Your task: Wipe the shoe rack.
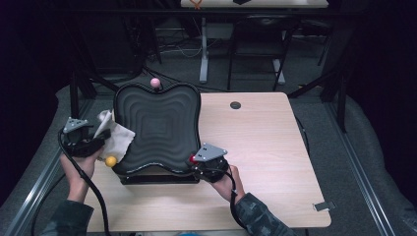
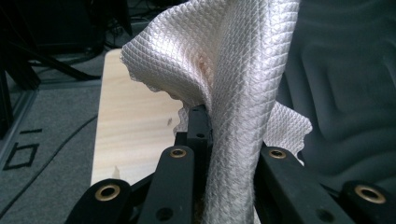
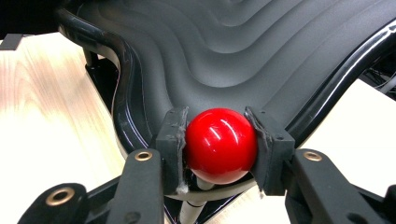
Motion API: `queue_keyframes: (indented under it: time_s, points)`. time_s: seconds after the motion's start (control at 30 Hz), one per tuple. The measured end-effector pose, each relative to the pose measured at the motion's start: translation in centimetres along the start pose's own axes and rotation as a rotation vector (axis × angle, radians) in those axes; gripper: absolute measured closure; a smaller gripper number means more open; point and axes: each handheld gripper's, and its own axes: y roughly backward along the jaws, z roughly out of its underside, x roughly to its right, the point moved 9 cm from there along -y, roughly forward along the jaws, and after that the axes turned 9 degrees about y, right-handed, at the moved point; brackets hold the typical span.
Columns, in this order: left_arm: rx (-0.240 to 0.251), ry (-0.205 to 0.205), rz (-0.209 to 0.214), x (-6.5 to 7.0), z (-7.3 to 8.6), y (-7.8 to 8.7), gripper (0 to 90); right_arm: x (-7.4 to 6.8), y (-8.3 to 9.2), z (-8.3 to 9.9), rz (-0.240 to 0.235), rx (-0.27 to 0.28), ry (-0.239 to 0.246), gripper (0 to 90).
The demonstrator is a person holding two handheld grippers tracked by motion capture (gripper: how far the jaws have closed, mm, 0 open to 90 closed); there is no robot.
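Note:
A black ridged board stands on the wooden table, with ball knobs at its corners. My right gripper is shut on the red ball at the near right corner of the board. From above, that red ball peeks out beside the right gripper. My left gripper is shut on a white waffle-weave cloth, which rises between its jaws. The high view puts the cloth against the board's left edge, with the left gripper holding it.
A pink ball sits at the board's far edge and a yellow ball at its near left. A dark cable hole marks the table's far side. A small clip lies at the near right edge. Desk legs stand beyond.

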Motion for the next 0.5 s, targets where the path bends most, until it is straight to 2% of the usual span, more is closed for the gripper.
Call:
queue_keyframes:
  time_s: [0.2,0.27,0.43,0.5]
  points:
    - [0.055,-0.005,-0.020,-0.2,-3.3,-0.1,80.7,0.0,0.0,0.0,0.000,0.000,0.001,60.4]
    - [0.074,0.008,-0.017,-0.3,-4.6,-0.2,80.6,0.0,0.0,0.0,0.000,0.000,0.001,60.3]
    - [0.098,0.015,-0.012,0.0,-7.6,-1.4,80.3,0.0,0.0,0.0,0.002,0.001,0.000,60.3]
    - [0.098,0.003,-0.025,0.2,-8.7,-2.1,80.3,0.0,0.0,0.0,0.002,0.003,-0.001,60.3]
